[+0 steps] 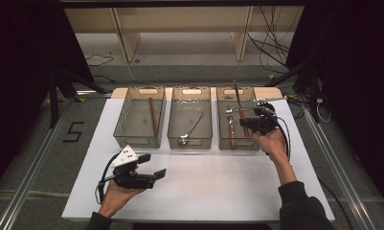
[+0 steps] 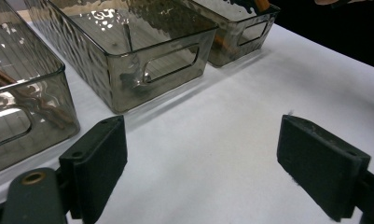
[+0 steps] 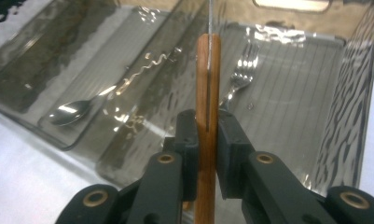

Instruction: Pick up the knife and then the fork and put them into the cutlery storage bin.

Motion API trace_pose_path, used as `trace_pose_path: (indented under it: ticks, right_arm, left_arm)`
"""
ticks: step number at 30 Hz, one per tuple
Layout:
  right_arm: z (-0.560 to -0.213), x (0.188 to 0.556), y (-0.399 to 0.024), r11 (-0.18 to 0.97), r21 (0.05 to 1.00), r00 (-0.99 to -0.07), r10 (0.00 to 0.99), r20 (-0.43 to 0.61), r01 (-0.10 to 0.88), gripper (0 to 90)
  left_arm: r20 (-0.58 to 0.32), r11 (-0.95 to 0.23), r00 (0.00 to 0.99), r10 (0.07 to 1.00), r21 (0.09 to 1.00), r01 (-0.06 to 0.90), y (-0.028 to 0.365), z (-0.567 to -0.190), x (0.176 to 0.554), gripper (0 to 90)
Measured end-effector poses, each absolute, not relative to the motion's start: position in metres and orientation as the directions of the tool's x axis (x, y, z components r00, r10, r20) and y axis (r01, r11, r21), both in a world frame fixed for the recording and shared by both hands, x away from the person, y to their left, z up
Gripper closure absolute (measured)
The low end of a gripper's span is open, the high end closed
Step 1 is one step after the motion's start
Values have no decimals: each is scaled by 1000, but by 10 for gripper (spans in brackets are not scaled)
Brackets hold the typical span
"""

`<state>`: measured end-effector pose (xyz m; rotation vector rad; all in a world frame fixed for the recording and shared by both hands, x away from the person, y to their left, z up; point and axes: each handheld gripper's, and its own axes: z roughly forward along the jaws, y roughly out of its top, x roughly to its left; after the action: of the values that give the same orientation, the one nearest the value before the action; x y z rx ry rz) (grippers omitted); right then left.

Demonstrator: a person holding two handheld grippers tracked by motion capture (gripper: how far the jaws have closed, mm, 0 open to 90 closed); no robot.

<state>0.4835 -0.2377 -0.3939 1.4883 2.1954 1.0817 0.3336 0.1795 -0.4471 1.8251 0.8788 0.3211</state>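
1. The right gripper is holding a wooden-handled knife, its jaws clamped tight on the handle; in the high view the blade is pointing up and away, over the right-hand bin of three smoked clear plastic bins on the white table.
2. The step in hand, as judged, is sorting the knife into a bin; the right-hand bin is already holding a wooden-handled fork, so it is probably the intended home.
3. To do this well, the person's right hand should be tilting the knife down toward level before release, lining it up along the bin's long axis beside the fork rather than across it.
4. The blade tip should be clearing the far wall and its handle cut-out; lowering slowly is avoiding a clatter against the ribbed floor.
5. The jaws should be opening only once the handle is resting on the bin floor; dropping from height is risking a bounce onto the fork.
6. The left gripper is waiting low over the table near the front, jaws standing wide apart with nothing between them; it is well apart from the bins.
7. The middle bin is holding a spoon; the left bin is holding a brown stick-like piece, too small to name.
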Motion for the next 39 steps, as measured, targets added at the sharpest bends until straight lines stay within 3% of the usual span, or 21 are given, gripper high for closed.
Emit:
trace_pose_path:
  ticks: [16, 18, 22, 39]
  right_arm:
    - [-417, 504, -239, 161, 606, -332, 925, 182, 779, 796]
    - [-417, 504, -241, 145, 613, -328, 924, 198, 777, 662]
    - [-409, 498, -241, 149, 645, -357, 912, 203, 749, 550]
    - [-388, 434, -223, 212, 803, -556, 814, 171, 557, 361]
  left_arm:
    - [-173, -186, 691, 702, 892, 412, 182, -453, 329, 158]
    - [-175, -180, 689, 704, 893, 411, 182, -453, 329, 158]
    - [-176, -178, 688, 704, 894, 410, 184, -453, 329, 158]
    - [-191, -175, 688, 701, 888, 425, 182, -456, 328, 158]
